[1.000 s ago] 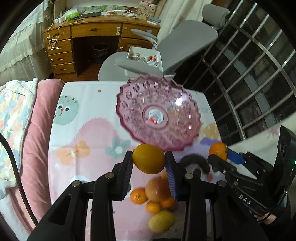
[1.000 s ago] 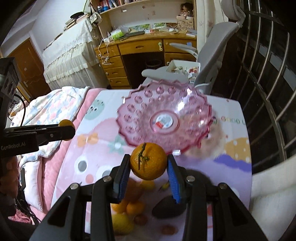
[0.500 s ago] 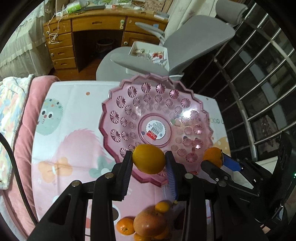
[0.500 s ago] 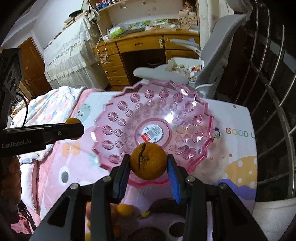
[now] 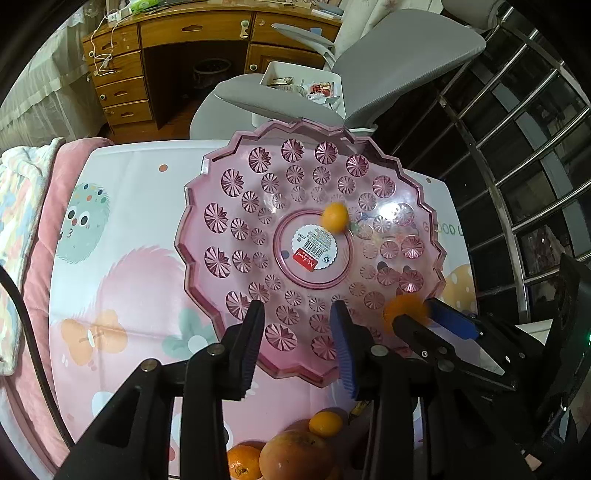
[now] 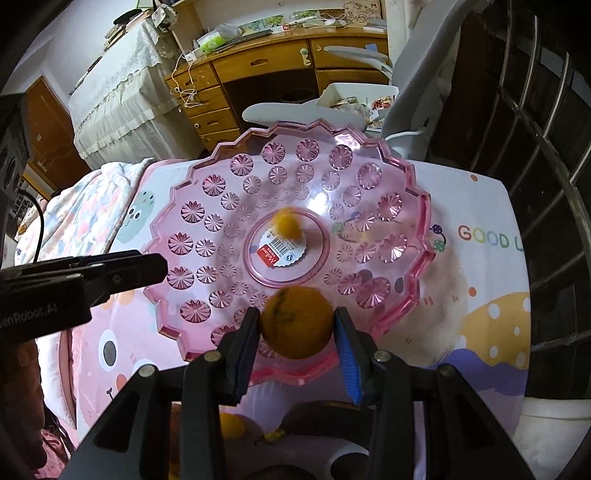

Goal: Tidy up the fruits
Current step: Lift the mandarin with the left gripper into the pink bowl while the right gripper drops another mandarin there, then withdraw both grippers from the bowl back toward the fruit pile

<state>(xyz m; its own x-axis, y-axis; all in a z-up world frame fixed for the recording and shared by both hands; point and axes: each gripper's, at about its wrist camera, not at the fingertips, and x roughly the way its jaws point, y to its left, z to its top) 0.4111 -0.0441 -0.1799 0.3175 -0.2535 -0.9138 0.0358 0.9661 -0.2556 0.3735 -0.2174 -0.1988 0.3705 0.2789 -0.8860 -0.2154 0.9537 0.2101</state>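
A pink faceted plate (image 5: 221,236) (image 6: 192,210) lies on the cartoon tablecloth. A small yellow-orange fruit (image 5: 334,218) (image 6: 286,223), blurred, sits in it beside the centre sticker. My left gripper (image 5: 298,332) hangs over the plate's near rim, its jaws opening with nothing between them; its tip (image 6: 147,269) also enters the right wrist view from the left. My right gripper (image 6: 297,328) (image 5: 413,312) is over the near rim as well. Its jaws are opening, and a blurred orange (image 6: 297,323) (image 5: 404,310) still touches both pads.
More oranges (image 5: 291,458) are piled on the table under the left gripper. A grey chair (image 5: 388,55) and a wooden desk (image 5: 192,29) stand beyond the table. A metal railing (image 5: 517,147) runs along the right, and a pink blanket edge (image 5: 44,229) lies on the left.
Both grippers came forward and down over the plate. The left one let go of its yellow-orange fruit, which now lies in the plate. The right one keeps its orange.
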